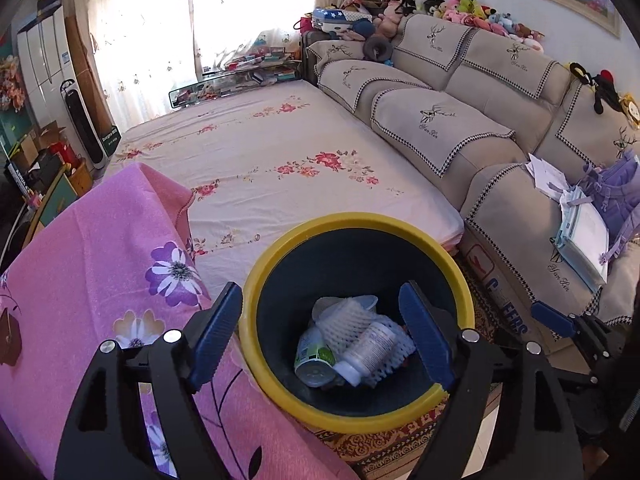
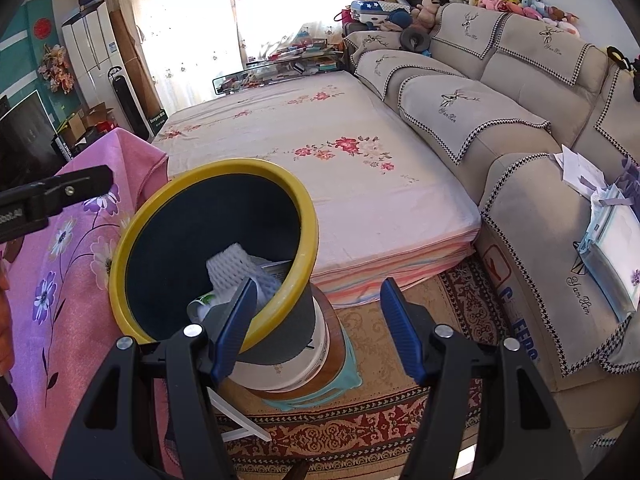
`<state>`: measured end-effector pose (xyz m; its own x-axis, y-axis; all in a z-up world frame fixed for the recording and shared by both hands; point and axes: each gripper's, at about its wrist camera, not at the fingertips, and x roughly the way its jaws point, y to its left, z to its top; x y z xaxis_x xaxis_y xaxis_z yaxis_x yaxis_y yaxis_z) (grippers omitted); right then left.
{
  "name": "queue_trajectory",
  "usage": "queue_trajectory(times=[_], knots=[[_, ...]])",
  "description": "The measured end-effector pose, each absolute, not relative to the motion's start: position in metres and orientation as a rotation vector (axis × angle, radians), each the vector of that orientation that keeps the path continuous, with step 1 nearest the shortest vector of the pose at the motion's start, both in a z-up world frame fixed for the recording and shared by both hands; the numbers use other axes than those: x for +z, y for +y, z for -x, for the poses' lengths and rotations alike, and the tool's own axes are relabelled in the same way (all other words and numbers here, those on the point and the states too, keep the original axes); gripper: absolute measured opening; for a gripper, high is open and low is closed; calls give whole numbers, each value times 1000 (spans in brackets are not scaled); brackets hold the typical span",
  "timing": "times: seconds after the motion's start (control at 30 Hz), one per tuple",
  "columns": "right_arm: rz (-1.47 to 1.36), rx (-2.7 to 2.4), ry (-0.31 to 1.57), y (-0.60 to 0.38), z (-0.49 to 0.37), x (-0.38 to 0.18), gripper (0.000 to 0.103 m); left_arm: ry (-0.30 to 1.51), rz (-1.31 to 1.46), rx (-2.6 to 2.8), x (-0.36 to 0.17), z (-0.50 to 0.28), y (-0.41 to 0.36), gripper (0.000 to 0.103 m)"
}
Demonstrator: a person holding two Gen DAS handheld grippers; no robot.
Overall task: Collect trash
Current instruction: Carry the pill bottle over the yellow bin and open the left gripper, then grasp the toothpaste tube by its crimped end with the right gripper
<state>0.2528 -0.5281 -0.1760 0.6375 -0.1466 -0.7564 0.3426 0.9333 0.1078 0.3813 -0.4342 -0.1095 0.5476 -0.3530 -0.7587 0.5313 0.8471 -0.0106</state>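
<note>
The trash bin (image 1: 356, 320), dark inside with a yellow rim, stands on a stack of round containers (image 2: 296, 364) on the patterned rug (image 2: 380, 432), between the pink flowered cloth (image 1: 100, 272) and the bed (image 1: 280, 160). It holds foam netting (image 1: 348, 320), a white bottle (image 1: 366, 354) and a green-labelled cup (image 1: 314, 356). The left tongs (image 1: 326, 334) hang above the bin mouth, spread wide and holding nothing. The right tongs (image 2: 318, 328) are also spread wide and empty, with one finger over the rim and the other outside it. Risk: the bin appears tilted on its narrow stack; a finger knocking the rim could topple it and spill the collected trash.
</note>
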Motion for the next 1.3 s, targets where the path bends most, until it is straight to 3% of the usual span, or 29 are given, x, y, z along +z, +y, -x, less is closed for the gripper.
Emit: queue_trajectory(times=[0.37,0.7,1.3], knots=[[-224,-243,836,-505,-251,-171,61,731,-70,-502,-43,-301,-324,88],[-155,-137,834,-452,-253,-156,63,701,-8,-322,-24,-250,-195,92],[93,464,841,-197,-257,-124,64,682,148,83,-47,-166,31,94]])
